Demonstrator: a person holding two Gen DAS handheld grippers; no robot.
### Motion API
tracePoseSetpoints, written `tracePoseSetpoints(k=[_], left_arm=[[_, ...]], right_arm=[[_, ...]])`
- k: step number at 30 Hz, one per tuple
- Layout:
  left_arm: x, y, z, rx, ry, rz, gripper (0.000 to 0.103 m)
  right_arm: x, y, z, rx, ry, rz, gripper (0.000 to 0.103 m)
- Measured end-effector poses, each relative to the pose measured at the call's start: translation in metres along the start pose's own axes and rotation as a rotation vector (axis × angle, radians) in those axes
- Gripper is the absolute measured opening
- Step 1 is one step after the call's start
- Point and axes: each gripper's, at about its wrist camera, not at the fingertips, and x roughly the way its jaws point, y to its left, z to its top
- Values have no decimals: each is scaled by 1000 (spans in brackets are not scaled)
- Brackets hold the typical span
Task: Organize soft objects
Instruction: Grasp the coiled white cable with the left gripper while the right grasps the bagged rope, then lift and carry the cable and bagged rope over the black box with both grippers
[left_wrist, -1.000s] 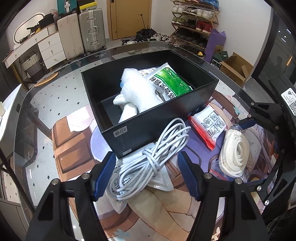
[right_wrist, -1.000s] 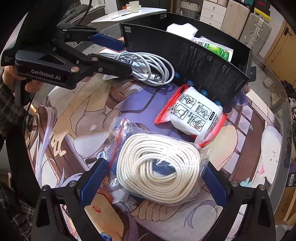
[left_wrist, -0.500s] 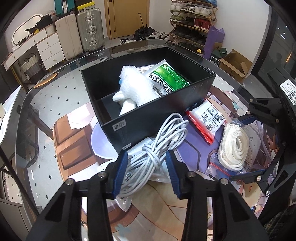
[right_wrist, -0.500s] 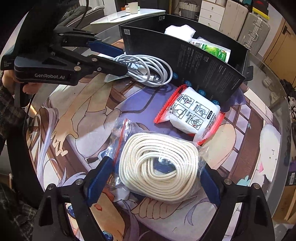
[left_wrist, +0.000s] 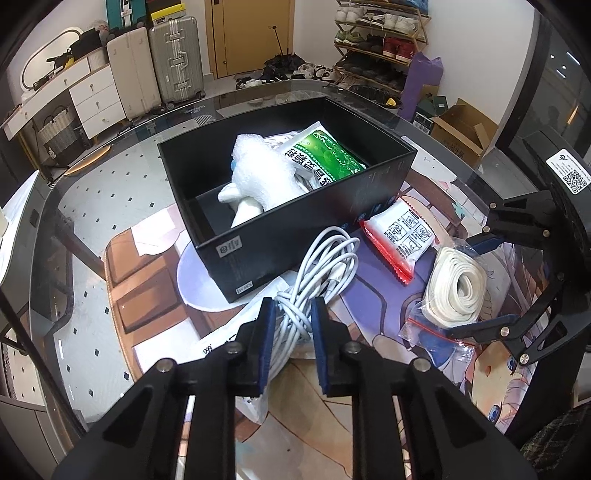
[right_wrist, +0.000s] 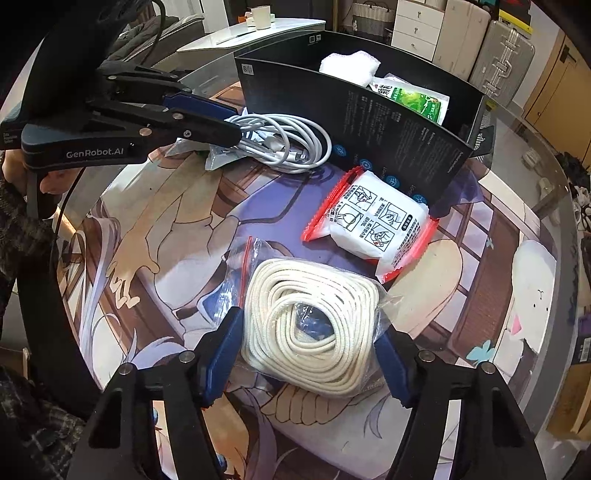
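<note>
My left gripper (left_wrist: 290, 306) has its blue pads pressed on a bundle of white cable (left_wrist: 328, 258) that lies in front of the black box (left_wrist: 295, 243); its jaws are still closing. In the right wrist view the same gripper (right_wrist: 236, 129) pinches the cable (right_wrist: 288, 140) from the left. My right gripper (right_wrist: 308, 325) is closing on a coil of cream rope in a clear zip bag (right_wrist: 314, 295), with both pads against the bag's sides. A red-edged white pack (right_wrist: 373, 221) lies between the rope and the box.
The black box (right_wrist: 388, 122) holds white foam wrap (left_wrist: 262, 173) and a green pack (left_wrist: 325, 155). A flat plastic pouch (left_wrist: 229, 332) lies under the cable. A printed mat covers the round glass table (left_wrist: 110, 192). Suitcases, drawers and shoe racks stand beyond.
Both grippers' jaws have drawn in: the left from wide apart to pinching the cable bundle, the right from wide open to touching the rope bag. Neither hand has shifted much.
</note>
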Motion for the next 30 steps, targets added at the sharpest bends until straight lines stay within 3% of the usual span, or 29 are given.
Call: tracePoseSetpoints(k=[8,18,30], left_arm=[[0,-1,-2,-23,-8,14,15],[-11,3,-6,-59,-44,20,11],[-23,2,-6,-83,-71,39,10]], right_arm=[[-2,1,-3,3,0,1,65],[-16,-9,-10,21,-24,12,53],[-39,-19,-14,40,-62,7,52]])
